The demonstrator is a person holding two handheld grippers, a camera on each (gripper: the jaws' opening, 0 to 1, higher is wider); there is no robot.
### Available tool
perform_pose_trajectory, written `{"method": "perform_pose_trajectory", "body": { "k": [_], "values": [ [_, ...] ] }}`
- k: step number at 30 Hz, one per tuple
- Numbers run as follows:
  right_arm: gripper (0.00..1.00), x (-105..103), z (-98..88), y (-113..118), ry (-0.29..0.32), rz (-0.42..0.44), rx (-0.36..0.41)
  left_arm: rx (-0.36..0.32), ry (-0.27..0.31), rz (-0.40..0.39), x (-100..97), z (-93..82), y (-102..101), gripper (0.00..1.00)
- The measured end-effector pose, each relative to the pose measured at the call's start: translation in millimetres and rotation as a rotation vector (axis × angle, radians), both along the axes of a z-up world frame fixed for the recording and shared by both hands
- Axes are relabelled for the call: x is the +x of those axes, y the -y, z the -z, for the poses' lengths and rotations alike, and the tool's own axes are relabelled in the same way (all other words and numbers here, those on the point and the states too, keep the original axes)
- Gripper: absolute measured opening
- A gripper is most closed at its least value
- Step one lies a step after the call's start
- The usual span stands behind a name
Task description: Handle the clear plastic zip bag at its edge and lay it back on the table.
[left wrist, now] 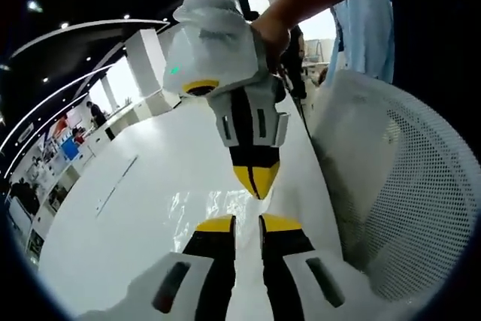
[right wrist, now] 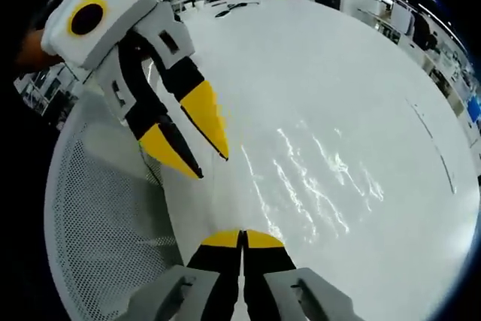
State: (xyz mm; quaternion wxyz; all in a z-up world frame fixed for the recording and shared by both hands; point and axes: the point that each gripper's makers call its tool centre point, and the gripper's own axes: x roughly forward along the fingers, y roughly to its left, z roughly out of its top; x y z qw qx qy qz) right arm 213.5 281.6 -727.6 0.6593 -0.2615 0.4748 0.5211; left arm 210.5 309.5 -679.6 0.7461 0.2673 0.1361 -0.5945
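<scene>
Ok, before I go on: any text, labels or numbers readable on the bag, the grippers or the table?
No text can be read in either view.
Clear zip bag: no print visible, just glare on the plastic.
Left gripper and right gripper: yellow tips, no lettering.
White table: a thin dark mark, not writing.
Mesh basket: no label.
Background displays: too small and blurred to read.
</scene>
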Motion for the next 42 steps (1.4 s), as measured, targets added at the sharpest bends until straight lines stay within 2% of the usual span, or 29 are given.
{"method": "perform_pose_trajectory", "body": {
  "k": [12, 15, 17, 21, 29, 37, 42],
  "values": [
    [0.0, 7.3, -10.5, -7.3, 0.029, -0.021, 0.017, 0.073, 0.021, 0.015, -0.3, 15.8, 9.7, 0.09],
    [0.0, 10.7, -16.5, -9.9, 0.045, -0.03, 0.027, 0.089, 0.034, 0.009, 2.3, 16.8, 12.4, 0.09],
    [0.0, 14.3, -19.9, -10.7, 0.064, -0.035, 0.033, 0.118, 0.066, 0.014, 3.8, 18.5, 12.3, 0.09],
    [0.0, 17.0, -24.3, -10.1, 0.077, -0.032, 0.039, 0.136, 0.077, 0.003, 6.4, 20.7, 10.6, 0.07],
    [0.0, 24.3, -31.6, -6.8, 0.099, -0.014, 0.053, 0.156, 0.092, -0.006, 8.9, 20.3, 11.7, 0.03],
    [0.0, 36.7, -50.7, -0.9, 0.159, 0.025, 0.081, 0.158, 0.119, -0.007, 12.6, 13.2, 17.0, 0.01],
    [0.0, 45.7, -57.2, 1.8, 0.176, 0.049, 0.098, 0.162, 0.131, -0.004, 15.2, 9.3, 18.3, 0.01]
  ]
}}
